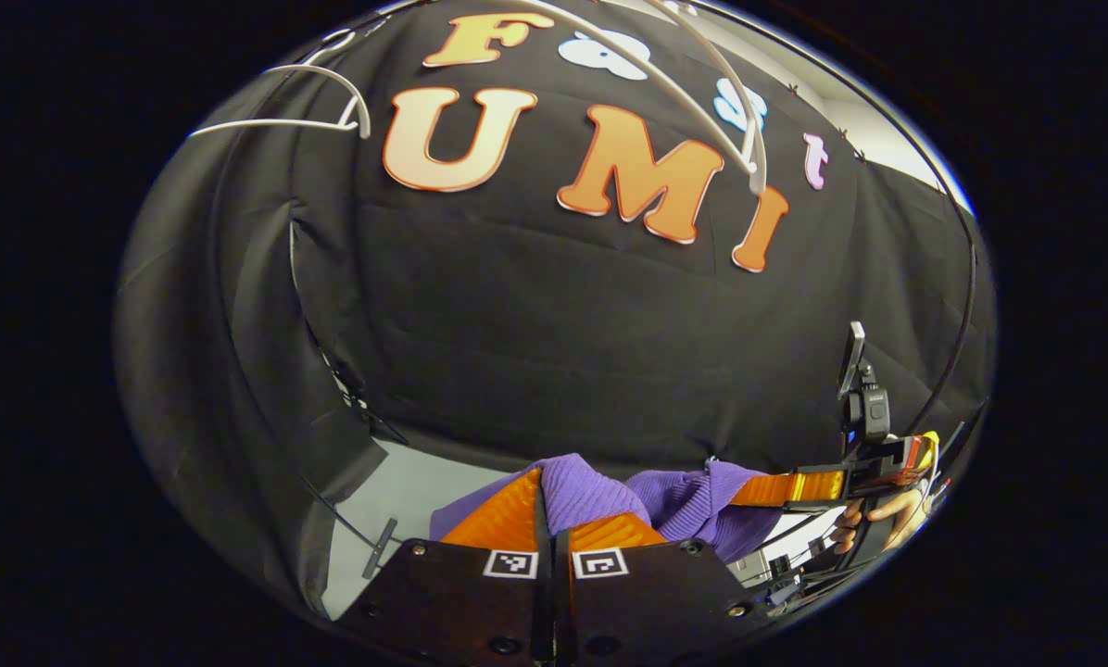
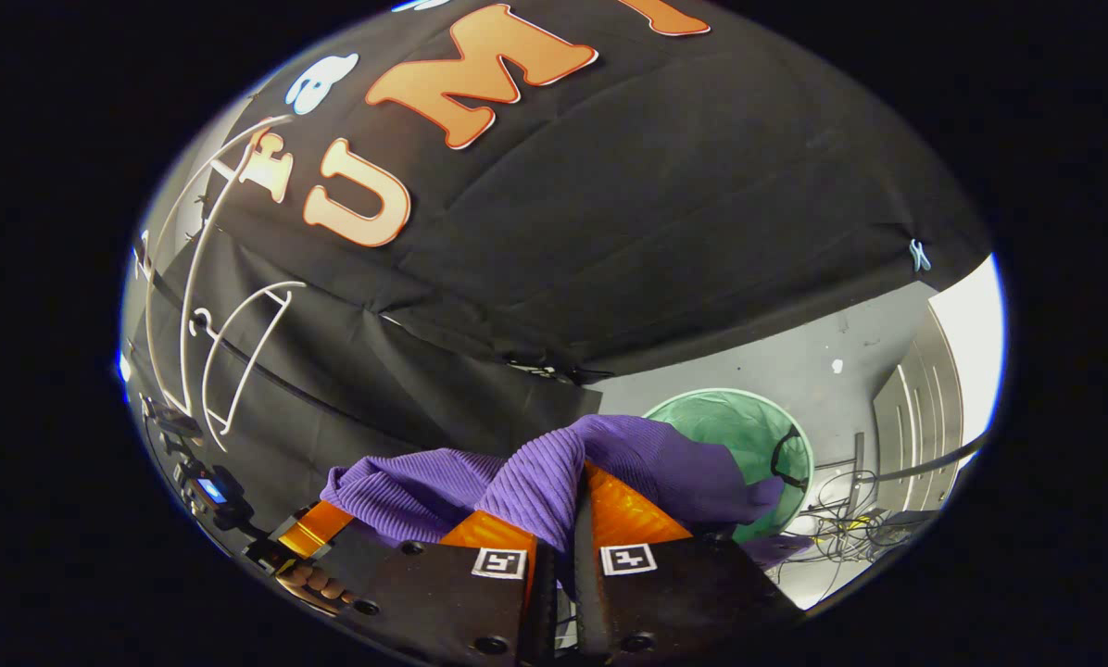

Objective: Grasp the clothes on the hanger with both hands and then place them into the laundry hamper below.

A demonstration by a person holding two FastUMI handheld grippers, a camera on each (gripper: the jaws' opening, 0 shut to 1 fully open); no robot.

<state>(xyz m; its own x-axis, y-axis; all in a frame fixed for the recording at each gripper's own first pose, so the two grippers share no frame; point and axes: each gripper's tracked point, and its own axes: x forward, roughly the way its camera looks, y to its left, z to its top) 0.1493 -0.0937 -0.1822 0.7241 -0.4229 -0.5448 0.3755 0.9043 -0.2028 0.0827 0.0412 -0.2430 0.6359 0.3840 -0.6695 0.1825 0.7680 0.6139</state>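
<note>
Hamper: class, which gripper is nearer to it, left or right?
Right. The right gripper, shut on the purple garment, sits just before the green hamper. The left gripper holds the garment's far end, farther from the hamper.

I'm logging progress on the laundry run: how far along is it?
Done: the purple garment is off the white hangers. In hand: the left hand-held gripper and right hand-held gripper both clamp it. Left: lowering it into the green hamper on the floor.

- We stand in a recording booth, not a home: black cloth wall (image 1: 563, 343) all round.
- We see bare grey floor (image 2: 795, 371), loose cables (image 2: 841, 528) and white hangers (image 2: 230, 361).
</note>
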